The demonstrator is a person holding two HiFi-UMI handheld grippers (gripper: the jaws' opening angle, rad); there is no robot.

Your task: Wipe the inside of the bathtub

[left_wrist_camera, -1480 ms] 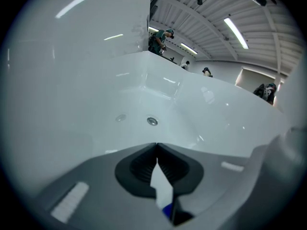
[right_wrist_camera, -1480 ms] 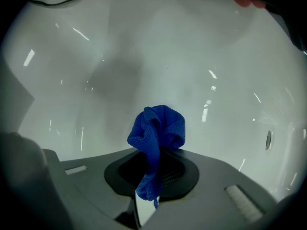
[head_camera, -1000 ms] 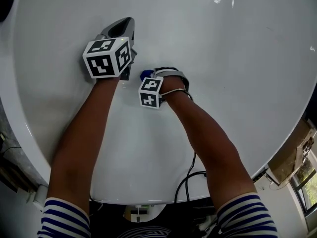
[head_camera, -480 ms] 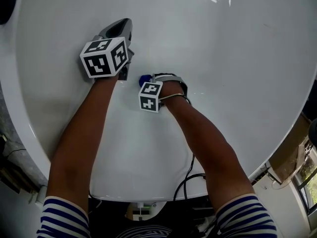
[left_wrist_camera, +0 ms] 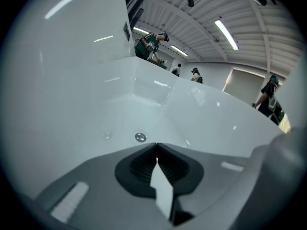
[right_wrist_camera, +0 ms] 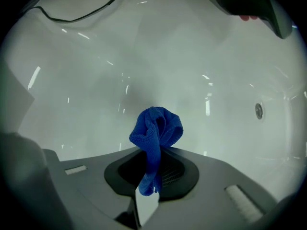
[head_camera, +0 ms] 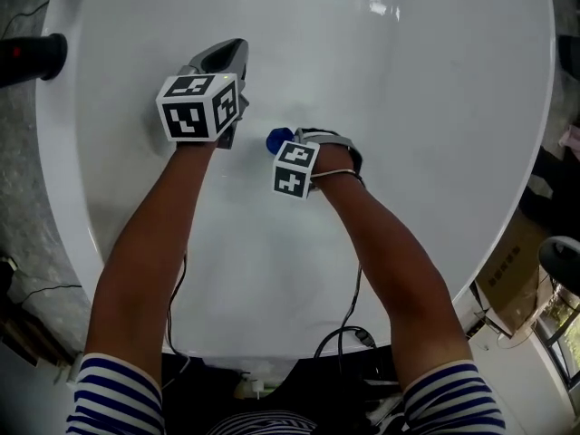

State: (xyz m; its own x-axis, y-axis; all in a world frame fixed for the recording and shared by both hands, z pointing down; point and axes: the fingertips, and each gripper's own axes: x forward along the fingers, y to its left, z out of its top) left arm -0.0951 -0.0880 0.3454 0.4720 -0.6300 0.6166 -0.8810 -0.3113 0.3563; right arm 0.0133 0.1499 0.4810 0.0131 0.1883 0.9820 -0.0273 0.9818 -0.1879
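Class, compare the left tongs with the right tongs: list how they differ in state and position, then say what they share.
The left tongs are shut on nothing, while the right tongs are shut on a blue cloth. In the head view the left tongs look larger and sit further left and higher in the picture than the right tongs. Both are grey and are held inside the white bathtub.

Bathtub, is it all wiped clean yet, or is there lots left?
Done: the blue cloth is pinched in the right claw, down inside the bathtub. In hand: the cloth sits near the tub's middle, though I can't tell if it touches. The left claw is shut and empty. Left: hard to say, because the white tub shows no dirt or wipe marks.
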